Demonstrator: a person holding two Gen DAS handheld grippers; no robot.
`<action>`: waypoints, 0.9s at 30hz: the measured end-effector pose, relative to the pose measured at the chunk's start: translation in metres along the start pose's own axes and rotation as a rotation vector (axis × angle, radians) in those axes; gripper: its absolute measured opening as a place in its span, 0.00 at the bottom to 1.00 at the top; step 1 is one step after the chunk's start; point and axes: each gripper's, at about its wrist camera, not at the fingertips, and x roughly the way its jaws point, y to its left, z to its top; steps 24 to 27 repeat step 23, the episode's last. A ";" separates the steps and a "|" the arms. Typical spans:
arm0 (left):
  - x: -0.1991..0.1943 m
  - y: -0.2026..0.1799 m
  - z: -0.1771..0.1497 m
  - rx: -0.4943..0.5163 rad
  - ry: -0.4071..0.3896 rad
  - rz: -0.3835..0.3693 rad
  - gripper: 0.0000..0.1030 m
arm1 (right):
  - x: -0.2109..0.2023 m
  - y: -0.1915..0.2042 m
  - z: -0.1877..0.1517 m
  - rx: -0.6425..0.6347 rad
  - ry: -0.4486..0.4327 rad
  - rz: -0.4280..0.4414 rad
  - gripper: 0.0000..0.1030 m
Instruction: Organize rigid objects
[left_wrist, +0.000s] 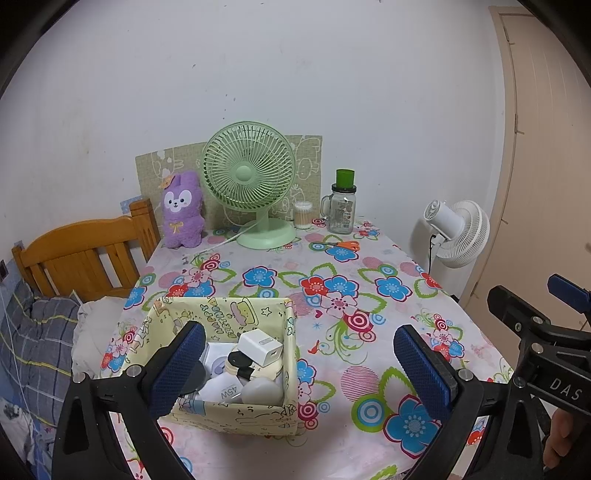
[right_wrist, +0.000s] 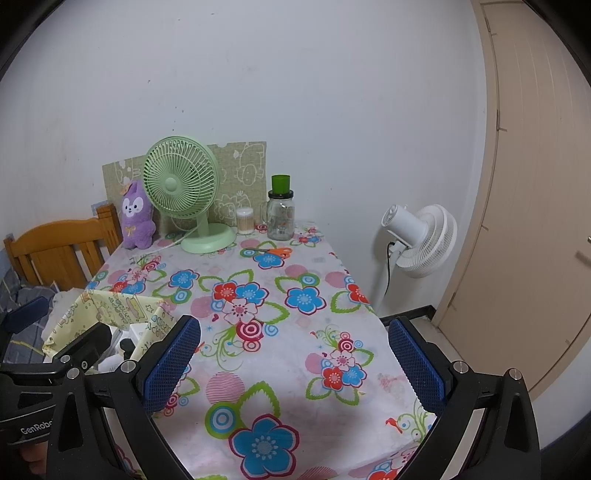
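A yellow cartoon-print box (left_wrist: 236, 314) stands on the floral tablecloth (left_wrist: 332, 280), near the front left. Inside lie several small rigid items: a white cube charger (left_wrist: 260, 347), a white 45W adapter (left_wrist: 225, 391), a black round piece (left_wrist: 236, 358). My left gripper (left_wrist: 299, 365) hovers open above the box's near side, its left finger over the box, nothing between the pads. In the right wrist view the same box (right_wrist: 110, 306) sits at far left. My right gripper (right_wrist: 293, 363) is open over bare cloth, to the right of the box. Orange-handled scissors (left_wrist: 341, 245) (right_wrist: 271, 252) lie at the back.
At the table's back stand a green desk fan (left_wrist: 251, 184), a purple plush (left_wrist: 183, 210), a cotton-swab tub (left_wrist: 303, 215) and a glass jar with a green cup on it (left_wrist: 342, 206). A wooden headboard (left_wrist: 85, 254) is left, a white floor fan (left_wrist: 458, 232) and door right.
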 end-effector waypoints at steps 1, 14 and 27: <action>0.000 0.000 0.000 0.000 0.000 0.000 1.00 | 0.000 0.000 0.000 0.000 0.000 0.000 1.00; 0.000 0.000 0.000 0.000 0.000 0.000 1.00 | 0.000 0.000 0.000 0.002 0.001 0.000 1.00; 0.001 0.001 -0.001 0.003 0.000 0.000 1.00 | 0.001 0.002 -0.001 0.002 0.004 -0.001 1.00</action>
